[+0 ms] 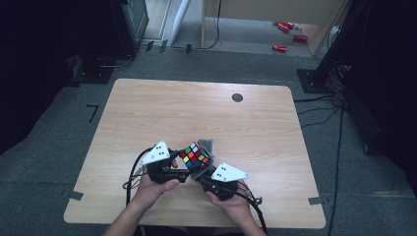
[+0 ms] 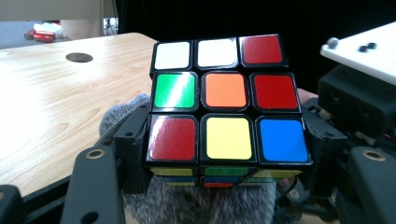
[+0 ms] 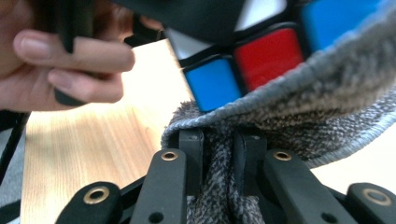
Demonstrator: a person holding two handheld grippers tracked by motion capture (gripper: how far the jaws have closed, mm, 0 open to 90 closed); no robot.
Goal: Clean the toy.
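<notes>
A scrambled puzzle cube [image 1: 194,156] is held above the near middle of the wooden table [image 1: 196,108]. My left gripper [image 1: 188,169] is shut on it; in the left gripper view the black jaws clamp the cube [image 2: 226,107] from both sides, and its facing side shows white, red, green, orange, yellow and blue stickers. A grey woolly cloth [image 2: 205,205] lies under and around the cube. My right gripper [image 3: 219,158] is shut on a bunched fold of this cloth [image 3: 299,116], which wraps against the cube's blue and red stickers [image 3: 243,65]. In the high view the right gripper [image 1: 202,178] sits just right of the cube.
A dark round hole [image 1: 237,97] marks the table's far side. The hand [image 3: 70,60] holding the left gripper is close by in the right gripper view. Red objects [image 1: 285,34] lie on the floor beyond the table, with dark equipment at both sides.
</notes>
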